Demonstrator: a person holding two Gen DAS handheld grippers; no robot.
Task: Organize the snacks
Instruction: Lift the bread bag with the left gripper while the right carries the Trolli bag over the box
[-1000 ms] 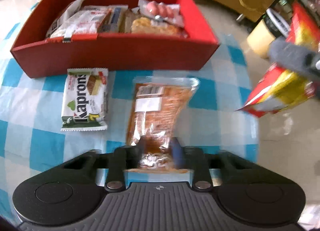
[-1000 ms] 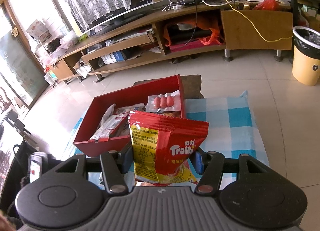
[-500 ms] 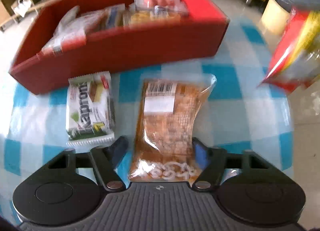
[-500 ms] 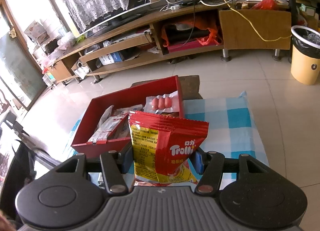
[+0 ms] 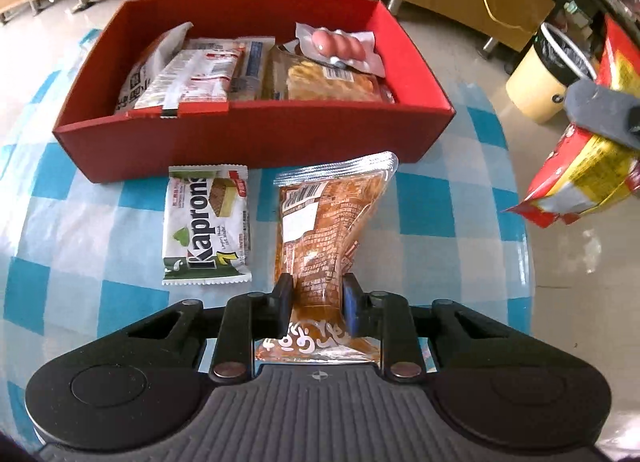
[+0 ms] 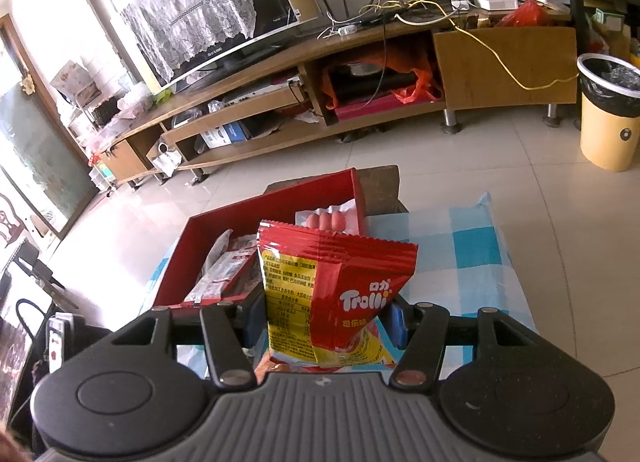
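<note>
The left gripper [image 5: 315, 294], its jaws closing, pinches the near end of an orange snack packet [image 5: 324, 230] whose far end lifts off the checked tablecloth [image 5: 80, 222] just before the red box [image 5: 256, 138]. The right gripper [image 6: 322, 320] hangs off the table's right side, clamped on a red Trolli bag [image 6: 344, 294]. The box already holds several wrapped snacks, a sausage pack [image 5: 340, 44] among them; by the look of it three remain outside: both held items and a Kapron wafer pack [image 5: 208, 226] lying flat beside the orange packet. The box's near wall must be cleared; a yellow bin [image 6: 610, 122] stands well apart.
</note>
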